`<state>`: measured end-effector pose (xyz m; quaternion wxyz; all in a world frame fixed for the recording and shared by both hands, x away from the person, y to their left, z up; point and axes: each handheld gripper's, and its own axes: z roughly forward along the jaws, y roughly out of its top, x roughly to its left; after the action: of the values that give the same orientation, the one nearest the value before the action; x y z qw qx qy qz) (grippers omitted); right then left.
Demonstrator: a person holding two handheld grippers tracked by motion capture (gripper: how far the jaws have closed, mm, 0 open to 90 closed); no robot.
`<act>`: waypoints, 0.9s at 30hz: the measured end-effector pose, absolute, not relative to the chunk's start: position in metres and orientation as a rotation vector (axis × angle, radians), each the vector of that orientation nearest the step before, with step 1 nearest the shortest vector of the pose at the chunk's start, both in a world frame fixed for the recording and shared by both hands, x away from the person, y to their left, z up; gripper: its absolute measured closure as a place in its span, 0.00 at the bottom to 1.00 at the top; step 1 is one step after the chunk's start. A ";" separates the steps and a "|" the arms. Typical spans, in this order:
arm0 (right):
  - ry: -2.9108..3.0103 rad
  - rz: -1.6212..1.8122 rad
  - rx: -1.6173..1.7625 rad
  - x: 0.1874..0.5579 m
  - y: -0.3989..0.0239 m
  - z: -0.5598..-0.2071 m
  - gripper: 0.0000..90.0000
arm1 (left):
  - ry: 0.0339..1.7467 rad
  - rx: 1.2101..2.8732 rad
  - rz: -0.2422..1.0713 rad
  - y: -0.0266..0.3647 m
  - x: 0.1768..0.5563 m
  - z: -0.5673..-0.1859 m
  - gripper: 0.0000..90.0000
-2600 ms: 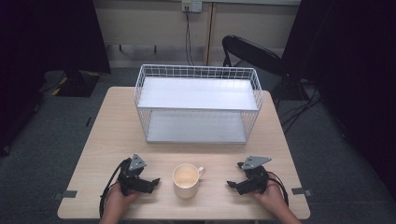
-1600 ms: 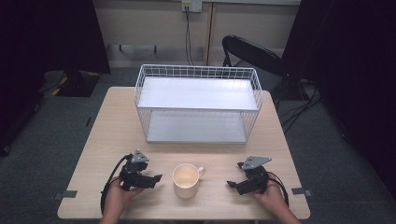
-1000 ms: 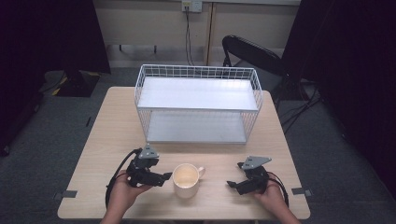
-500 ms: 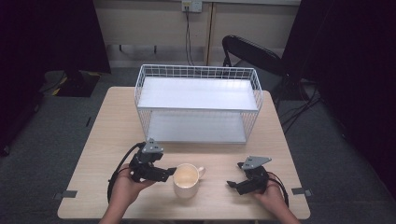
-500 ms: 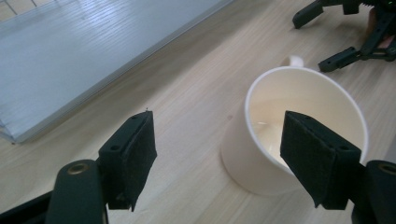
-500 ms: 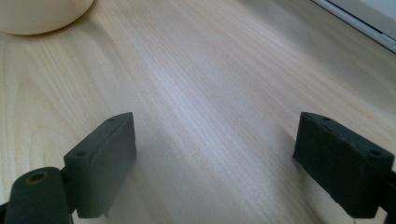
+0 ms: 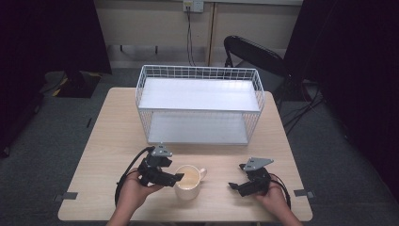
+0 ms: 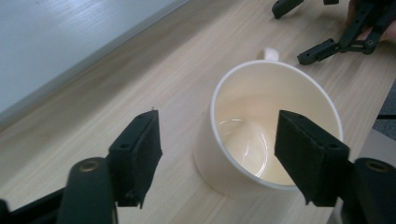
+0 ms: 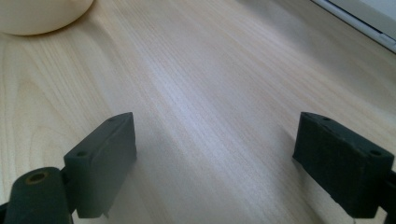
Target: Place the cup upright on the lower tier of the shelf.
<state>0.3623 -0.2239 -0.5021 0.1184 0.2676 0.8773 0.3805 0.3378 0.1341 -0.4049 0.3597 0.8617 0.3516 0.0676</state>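
Tongs of the left gripper (image 8: pixel 217 161) are being closed around the mug (image 8: pixel 268 126), rim wall between them, untouched; right tongs (image 9: pixel 233 163) are being held open on the table (image 7: pixel 103 141).

Glazed cup on pale wood, among matt black parts

The cream cup (image 8: pixel 261 135) is showing a smooth, glossy glaze, catching light inside; the table (image 7: pixel 108 136) is looking like light wood grain with a soft sheen; the basket (image 7: pixel 200 106) is appearing as white-coated wire; the left gripper (image 8: pixel 219 158) pads are looking matt black and slightly rough.
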 end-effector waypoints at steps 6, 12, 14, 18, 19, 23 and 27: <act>2.566 1.113 0.783 0.362 -0.224 -0.502 0.14 | 0.920 2.241 0.158 0.130 0.340 -0.414 0.43; 2.566 1.113 0.783 0.362 -0.224 -0.502 0.14 | 0.942 2.252 0.146 0.126 0.342 -0.422 0.52; 2.566 1.113 0.782 0.362 -0.224 -0.502 0.14 | 0.945 2.246 0.131 0.124 0.342 -0.424 0.54; 2.566 1.113 0.782 0.362 -0.224 -0.502 0.14 | 0.945 2.256 0.117 0.121 0.343 -0.427 0.60; 2.566 1.113 0.782 0.362 -0.224 -0.502 0.14 | 0.947 2.265 0.128 0.119 0.344 -0.428 0.62; 2.566 1.113 0.782 0.362 -0.224 -0.502 0.14 | 0.956 2.259 0.102 0.117 0.345 -0.434 0.66; 2.565 1.112 0.782 0.362 -0.224 -0.502 0.14 | 0.958 2.269 0.104 0.116 0.346 -0.435 0.72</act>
<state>0.3623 -0.2239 -0.5021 0.1189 0.2675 0.8773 0.3804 0.3459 0.1157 -0.4348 0.3316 0.8684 0.3666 0.0397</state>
